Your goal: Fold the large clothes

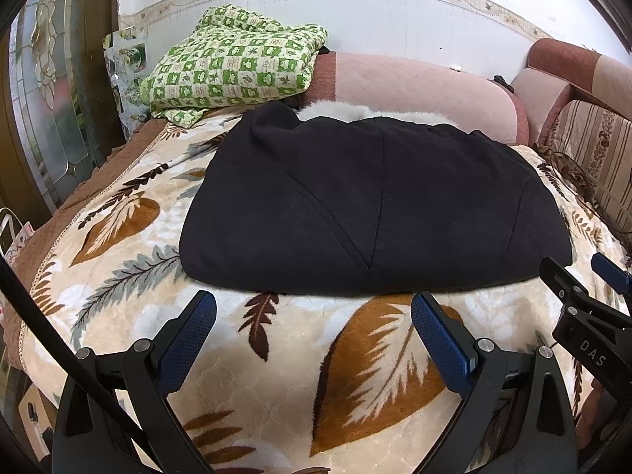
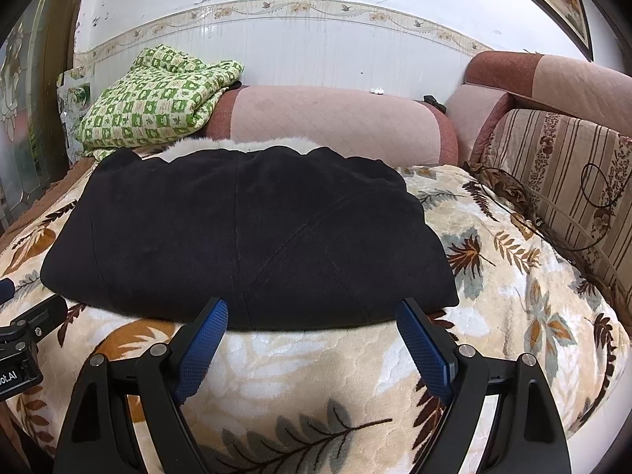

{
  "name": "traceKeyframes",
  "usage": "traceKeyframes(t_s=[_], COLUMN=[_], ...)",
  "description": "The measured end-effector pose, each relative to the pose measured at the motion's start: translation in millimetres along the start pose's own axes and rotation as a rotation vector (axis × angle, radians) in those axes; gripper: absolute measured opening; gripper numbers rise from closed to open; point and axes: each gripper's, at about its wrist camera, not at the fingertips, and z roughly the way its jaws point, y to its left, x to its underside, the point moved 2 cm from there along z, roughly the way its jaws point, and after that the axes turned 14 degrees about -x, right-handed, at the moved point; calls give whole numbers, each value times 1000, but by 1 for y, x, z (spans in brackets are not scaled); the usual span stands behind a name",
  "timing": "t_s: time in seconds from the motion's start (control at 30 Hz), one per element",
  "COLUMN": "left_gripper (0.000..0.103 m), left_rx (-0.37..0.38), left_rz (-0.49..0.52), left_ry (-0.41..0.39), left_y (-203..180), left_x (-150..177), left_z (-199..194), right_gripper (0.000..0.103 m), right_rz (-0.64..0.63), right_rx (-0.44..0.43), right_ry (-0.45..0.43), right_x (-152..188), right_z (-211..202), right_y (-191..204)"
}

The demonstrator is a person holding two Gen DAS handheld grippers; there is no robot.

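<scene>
1. Coat: black, already folded into a thick block on the leaf-print blanket; pale fur trim shows at its far edge.
2. Left claw: released, jaws wide, empty; near hem lies at 12 o'clock, just beyond the tips.
3. Right claw: released, empty; tips at the hem, right corner at 1 o'clock.
4. Handling: bulky cloth, so if you fold again, slide one jaw under all layers, pinch deep, lift both corners level.

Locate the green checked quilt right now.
Green checked quilt sits folded at far left in both views, on the pink sofa backrest's left end, behind the black garment.
</scene>
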Motion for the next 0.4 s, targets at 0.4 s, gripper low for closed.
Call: traceKeyframes(t_s=[0.4], left_gripper=[99], left_rx=[2], left_rz=[-17], left_ry=[-30], left_y=[7], left_x=[-3], left_z=[-2], right_gripper=[90], right_rz=[-5], right_rx=[2], right_ry=[5], right_x=[2], right_z=[2], right_y=[2])
